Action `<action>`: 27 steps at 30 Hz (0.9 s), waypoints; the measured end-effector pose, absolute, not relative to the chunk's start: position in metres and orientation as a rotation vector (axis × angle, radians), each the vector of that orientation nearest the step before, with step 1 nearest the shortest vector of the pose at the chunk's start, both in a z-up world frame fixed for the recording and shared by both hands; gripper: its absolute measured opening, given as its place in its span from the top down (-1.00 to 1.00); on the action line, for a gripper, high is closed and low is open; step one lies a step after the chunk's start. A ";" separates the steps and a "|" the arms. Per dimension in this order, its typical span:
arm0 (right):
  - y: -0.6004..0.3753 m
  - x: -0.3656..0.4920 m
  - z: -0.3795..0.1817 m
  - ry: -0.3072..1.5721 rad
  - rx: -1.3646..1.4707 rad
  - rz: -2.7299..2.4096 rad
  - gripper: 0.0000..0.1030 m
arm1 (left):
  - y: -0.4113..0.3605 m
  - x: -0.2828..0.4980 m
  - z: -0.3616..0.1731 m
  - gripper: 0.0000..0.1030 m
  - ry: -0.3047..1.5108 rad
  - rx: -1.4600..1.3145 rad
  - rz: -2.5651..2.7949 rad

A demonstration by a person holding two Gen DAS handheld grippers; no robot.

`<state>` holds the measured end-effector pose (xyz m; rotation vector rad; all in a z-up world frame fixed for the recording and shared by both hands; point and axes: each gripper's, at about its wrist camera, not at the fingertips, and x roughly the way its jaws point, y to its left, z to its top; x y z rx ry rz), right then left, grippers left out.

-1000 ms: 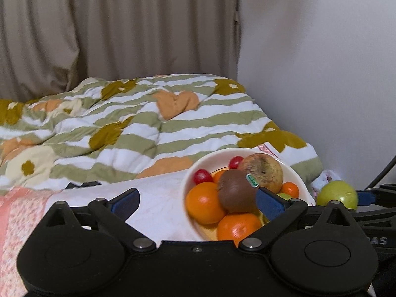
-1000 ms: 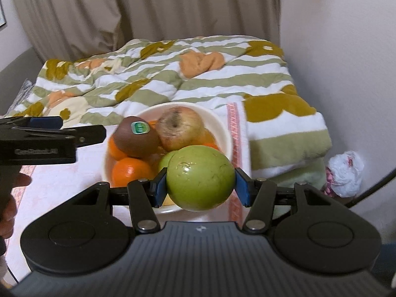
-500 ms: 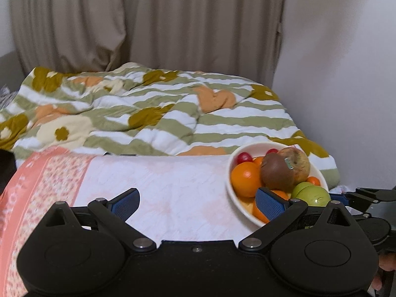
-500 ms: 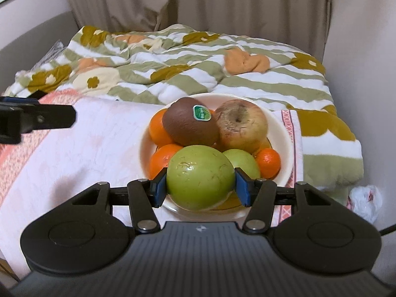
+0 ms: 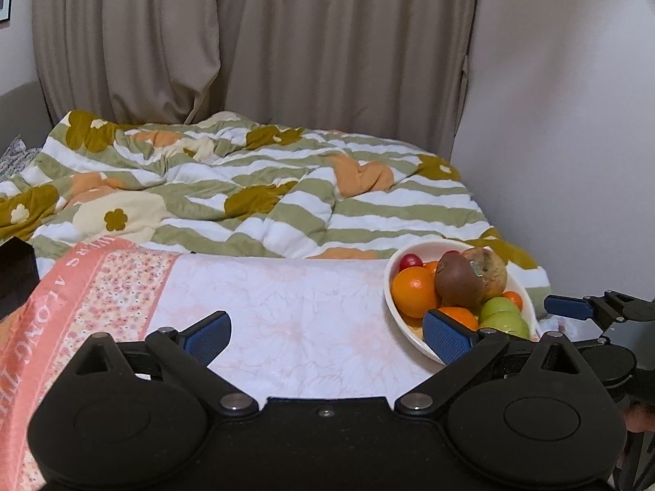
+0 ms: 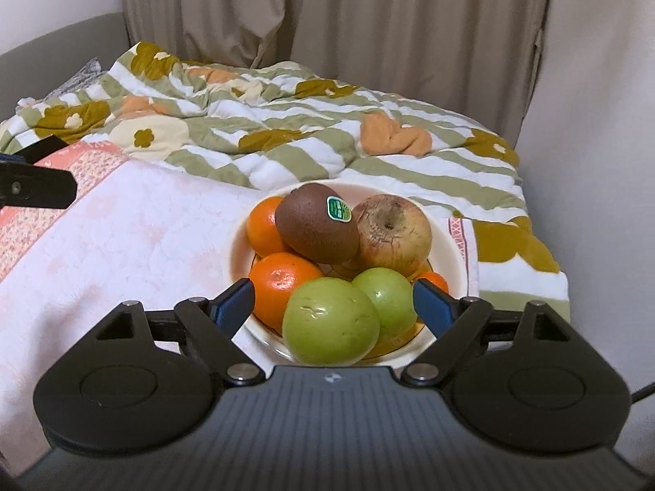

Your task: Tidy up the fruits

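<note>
A white bowl (image 6: 458,253) sits on the pink cloth near the bed's right edge, also in the left wrist view (image 5: 393,307). It holds oranges (image 6: 282,282), a brown kiwi (image 6: 315,229) with a green sticker, a wrinkled apple (image 6: 393,233), a small green fruit (image 6: 387,292) and a large green apple (image 6: 329,323) at the front. My right gripper (image 6: 333,307) is open, its fingers either side of the large green apple without touching it. My left gripper (image 5: 327,333) is open and empty over the cloth, left of the bowl.
A pink and white floral cloth (image 5: 266,311) covers the front of the bed. A striped green quilt (image 5: 254,196) lies behind it. Curtains (image 5: 245,41) hang at the back. A wall (image 5: 573,122) stands close on the right. A dark object (image 5: 14,270) sits at the left edge.
My right gripper has opened and let the large green apple go into the front of the bowl. My left gripper has swung left, away from the bowl.
</note>
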<state>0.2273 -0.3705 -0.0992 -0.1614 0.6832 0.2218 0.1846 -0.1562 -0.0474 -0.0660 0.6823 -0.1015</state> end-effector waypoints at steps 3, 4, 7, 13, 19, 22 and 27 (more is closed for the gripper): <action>-0.367 0.214 -0.084 0.672 -0.130 0.210 -0.94 | -0.151 0.172 -0.037 -0.97 0.659 -0.058 -0.119; -0.365 0.208 -0.077 0.667 -0.118 0.205 -0.94 | -0.148 0.166 -0.032 -0.97 0.647 -0.055 -0.126; -0.358 0.190 -0.059 0.656 -0.090 0.185 -0.94 | -0.140 0.150 -0.021 -0.97 0.618 -0.056 -0.137; -0.347 0.150 -0.018 0.649 -0.016 0.153 -1.00 | -0.119 0.114 0.002 -0.98 0.570 -0.046 -0.145; -0.332 0.108 0.012 0.647 0.029 0.120 -1.00 | -0.101 0.085 0.016 -1.00 0.548 0.004 -0.115; -0.324 0.092 0.019 0.655 0.033 0.105 -1.00 | -0.092 0.073 0.017 -1.00 0.551 0.020 -0.107; -0.310 0.069 0.021 0.683 0.031 0.083 -1.00 | -0.079 0.056 0.016 -1.00 0.566 0.037 -0.096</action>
